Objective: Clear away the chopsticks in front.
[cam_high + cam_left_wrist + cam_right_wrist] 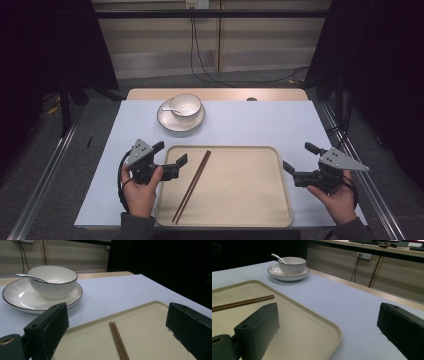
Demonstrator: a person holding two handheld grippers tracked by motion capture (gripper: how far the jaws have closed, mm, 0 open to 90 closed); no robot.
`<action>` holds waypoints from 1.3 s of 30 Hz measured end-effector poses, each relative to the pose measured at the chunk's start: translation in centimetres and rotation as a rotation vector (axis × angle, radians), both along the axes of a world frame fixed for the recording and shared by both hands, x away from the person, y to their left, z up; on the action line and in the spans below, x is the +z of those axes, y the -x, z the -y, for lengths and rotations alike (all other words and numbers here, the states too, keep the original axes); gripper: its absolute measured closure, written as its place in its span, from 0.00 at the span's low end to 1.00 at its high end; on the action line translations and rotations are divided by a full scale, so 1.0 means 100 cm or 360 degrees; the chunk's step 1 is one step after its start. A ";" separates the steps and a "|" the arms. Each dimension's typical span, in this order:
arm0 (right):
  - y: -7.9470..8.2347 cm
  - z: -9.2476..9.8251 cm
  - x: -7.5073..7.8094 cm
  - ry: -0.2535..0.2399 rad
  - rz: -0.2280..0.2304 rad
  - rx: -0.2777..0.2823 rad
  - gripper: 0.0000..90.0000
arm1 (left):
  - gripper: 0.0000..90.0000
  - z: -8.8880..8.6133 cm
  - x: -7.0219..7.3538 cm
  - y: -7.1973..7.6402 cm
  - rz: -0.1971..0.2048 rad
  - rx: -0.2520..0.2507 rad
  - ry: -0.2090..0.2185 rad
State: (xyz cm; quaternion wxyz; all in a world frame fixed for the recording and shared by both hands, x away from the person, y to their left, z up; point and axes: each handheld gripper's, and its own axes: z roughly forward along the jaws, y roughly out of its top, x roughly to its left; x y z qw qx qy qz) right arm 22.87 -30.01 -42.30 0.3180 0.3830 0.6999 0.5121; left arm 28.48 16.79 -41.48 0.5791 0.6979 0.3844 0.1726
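Black jaws of the left hand-held gripper (172,157) stand wide apart at the near edge of its own view, nothing between them, and the chopsticks (192,186) lie on the tray (250,210) straight ahead and just below. From above, that gripper sits at the tray's left rim, its jaws pointing right, the pair just to its right. Their long axis runs from the tray's near-left up toward the far-right, a shallow slant, both sticks side by side and touching. So the left hand (141,192) is plainly the nearer one; the right hand-held gripper (301,162) hangs off the tray's right edge, well apart from the sticks, jaws open too and empty.

Judging by that, any pick-up would mean closing across the sticks, not along them.

Far left on the table (270,125), the bowl (185,105) rests on its plate (167,125) with a spoon (170,109) in it. Up high you get the sticks' full length and slant; the left gripper view gives just their far tips (112,325), but shows the pair lying flat on the tray floor.
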 end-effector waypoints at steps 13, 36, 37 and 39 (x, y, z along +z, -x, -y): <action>0.000 0.001 0.003 -0.0021 0.0018 0.0000 0.04 | 0.05 -0.010 0.010 -0.007 0.0083 -0.0077 -0.0064; 0.000 -0.001 0.002 0.0006 0.0021 0.0007 0.04 | 0.04 -0.033 0.004 -0.003 0.0103 -0.0150 -0.0100; 0.000 -0.001 0.002 0.0007 0.0019 0.0004 0.04 | 0.04 -0.034 0.004 -0.003 0.0107 -0.0141 -0.0107; 0.001 -0.001 0.002 0.0015 0.0026 0.0003 0.04 | 0.04 -0.035 0.003 -0.004 0.0106 -0.0152 -0.0091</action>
